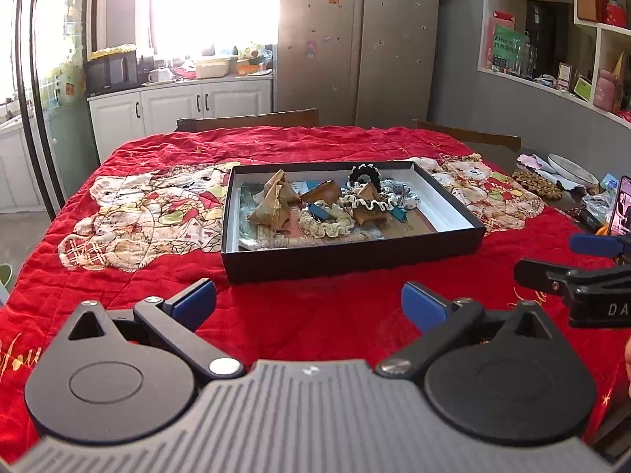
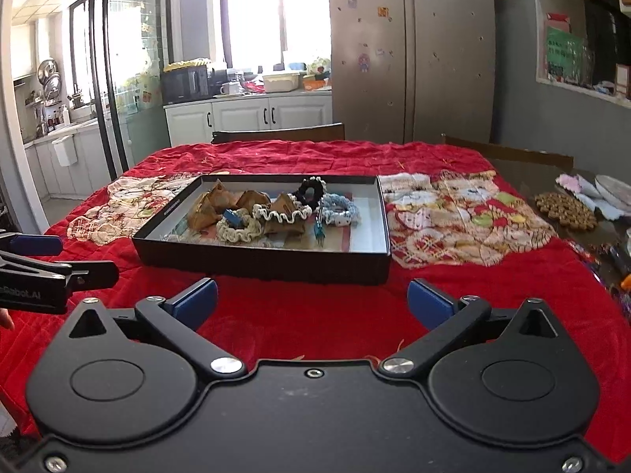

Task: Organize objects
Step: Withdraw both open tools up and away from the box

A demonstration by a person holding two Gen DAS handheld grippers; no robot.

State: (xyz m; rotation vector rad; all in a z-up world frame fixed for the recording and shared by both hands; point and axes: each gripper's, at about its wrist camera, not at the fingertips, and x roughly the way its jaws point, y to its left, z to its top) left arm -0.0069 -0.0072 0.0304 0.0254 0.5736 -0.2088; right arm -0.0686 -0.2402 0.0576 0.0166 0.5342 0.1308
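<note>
A shallow black box (image 1: 355,254) (image 2: 260,264) stands on the red tablecloth. It holds several leaf-wrapped dumplings (image 1: 276,201) (image 2: 205,207), cream, black and blue frilly hair ties (image 1: 329,220) (image 2: 240,230), and blue clips (image 1: 400,213) (image 2: 318,232). My left gripper (image 1: 308,301) is open and empty, low over the cloth in front of the box. My right gripper (image 2: 312,301) is open and empty, also in front of the box. Each shows at the edge of the other's view: the right one (image 1: 572,260) and the left one (image 2: 59,260).
The red cloth (image 1: 157,157) (image 2: 493,276) with bear patches covers the table. A brown beaded mat (image 1: 538,185) (image 2: 566,211), plates (image 2: 615,189) and a phone (image 1: 621,205) lie at the right edge. Two chair backs (image 1: 248,120) stand behind the table.
</note>
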